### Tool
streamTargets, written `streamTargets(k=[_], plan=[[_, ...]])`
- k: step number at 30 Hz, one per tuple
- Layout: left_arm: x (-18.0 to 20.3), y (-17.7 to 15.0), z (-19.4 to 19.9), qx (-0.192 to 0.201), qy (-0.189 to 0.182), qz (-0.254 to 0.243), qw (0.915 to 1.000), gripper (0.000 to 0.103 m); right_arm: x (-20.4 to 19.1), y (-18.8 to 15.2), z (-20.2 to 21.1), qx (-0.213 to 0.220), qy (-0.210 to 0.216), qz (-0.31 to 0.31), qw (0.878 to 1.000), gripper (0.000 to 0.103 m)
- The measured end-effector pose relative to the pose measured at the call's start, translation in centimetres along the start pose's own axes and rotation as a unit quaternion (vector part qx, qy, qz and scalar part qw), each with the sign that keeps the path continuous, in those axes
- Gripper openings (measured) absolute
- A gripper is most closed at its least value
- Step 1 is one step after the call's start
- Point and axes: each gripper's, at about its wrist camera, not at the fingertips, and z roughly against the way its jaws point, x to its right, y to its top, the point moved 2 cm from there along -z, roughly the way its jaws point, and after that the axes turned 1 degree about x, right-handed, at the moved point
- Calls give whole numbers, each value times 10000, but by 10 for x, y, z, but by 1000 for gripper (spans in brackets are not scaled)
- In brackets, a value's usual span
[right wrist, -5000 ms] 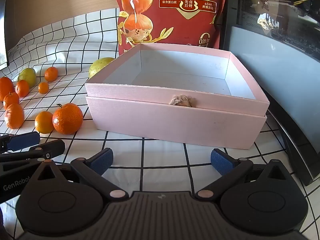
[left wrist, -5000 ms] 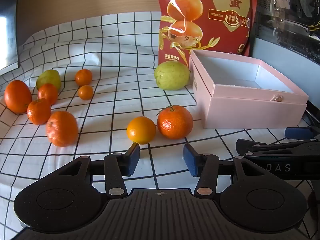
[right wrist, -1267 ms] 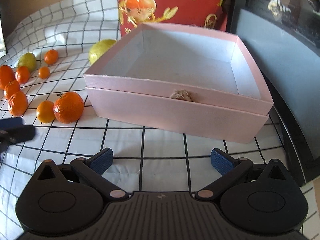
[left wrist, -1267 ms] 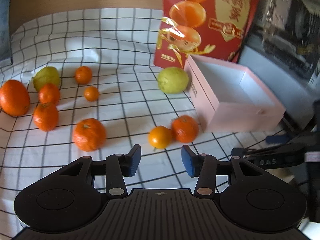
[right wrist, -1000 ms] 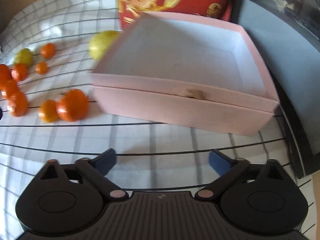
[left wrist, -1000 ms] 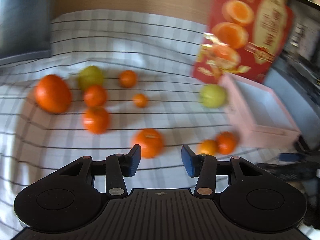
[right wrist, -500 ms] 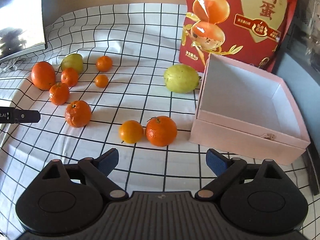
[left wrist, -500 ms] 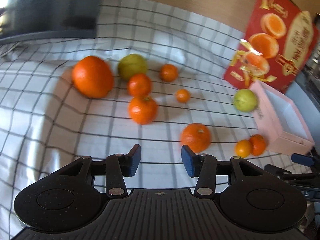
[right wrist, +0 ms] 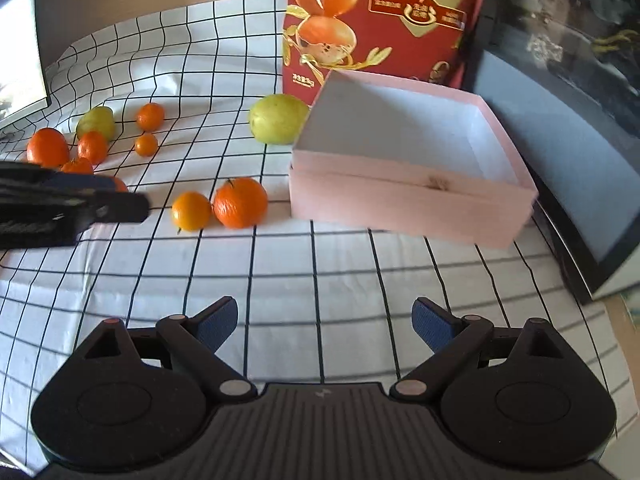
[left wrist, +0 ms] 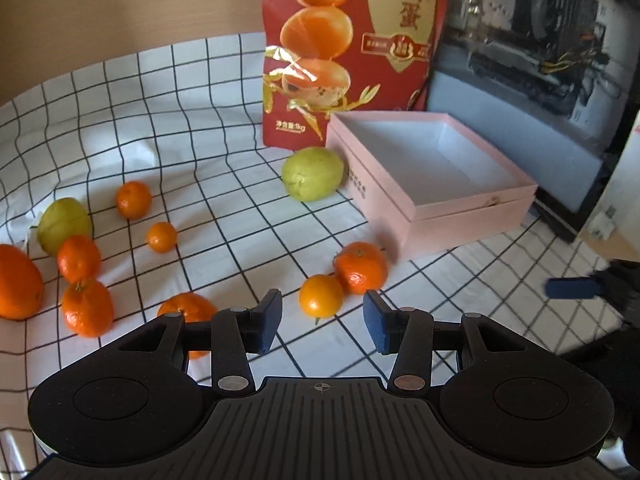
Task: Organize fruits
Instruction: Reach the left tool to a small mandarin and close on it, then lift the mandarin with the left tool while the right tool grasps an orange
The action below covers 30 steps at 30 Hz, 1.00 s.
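Note:
Several oranges and tangerines lie on the checked cloth. A small orange (left wrist: 321, 295) and a tangerine (left wrist: 361, 267) sit just beyond my left gripper (left wrist: 320, 327), which is open and empty above the cloth. Both fruits show in the right wrist view too: the orange (right wrist: 191, 211) and the tangerine (right wrist: 240, 202). A green pear (left wrist: 313, 173) rests against the empty pink box (left wrist: 472, 216). My right gripper (right wrist: 324, 326) is open and empty, well in front of the pink box (right wrist: 400, 204).
More oranges (left wrist: 86, 307) and a second green pear (left wrist: 64, 220) lie at the left. A red snack bag (left wrist: 352, 40) stands behind the box. A dark computer case (left wrist: 532, 80) stands at the right. The left gripper's fingers (right wrist: 80, 200) reach in from the left.
The left gripper has swung back right, from the left cluster toward the small orange and tangerine by the box. The right gripper has drawn back from the box. Both stayed open.

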Motion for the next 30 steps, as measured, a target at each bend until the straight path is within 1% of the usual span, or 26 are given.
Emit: streamTargets(k=[3,7,11,12,14,16,18,21,23,24,25,26,30], plan=[[-1,4,-19,-151,43,-173,9997,50,2,-8,5,46,-62,-16,10000,95],[0,6,-43,-345,69,-394,9986,50,5,-12,5,-21,-80,-81,9999,95],[-1,4,-59,-518,-49,-324,9981,50,10,-15,7,-16,-95,-79,9999,95],[-1,3,-61,-536,-57,-310,9981,49,10,-15,7,-26,-92,-77,9999,95],[0,2,-60,-492,-41,-311,9983,38,9,-16,6,-55,-82,-60,9999,95],[0,1,-56,-435,-33,-280,9987,38,9,-17,5,-62,-70,-12,10000,95],[-3,-3,-48,-389,-81,-128,9991,38,6,-15,5,-14,-47,62,10000,94],[-11,-14,-29,-377,-139,184,9990,38,0,-5,3,123,13,222,9997,87],[-18,-25,-12,-377,-132,429,9983,38,-6,4,-2,159,125,353,9992,73],[-20,-30,-4,-384,-115,542,9977,38,-11,9,-6,159,210,438,9987,69],[-24,-36,4,-404,-91,663,9969,38,-17,13,-9,172,273,510,9982,61],[-28,-42,11,-431,-57,770,9961,38,-22,17,-13,188,304,584,9976,58],[-47,-63,31,-567,129,1214,9909,38,-47,36,-33,282,319,965,9944,58]])
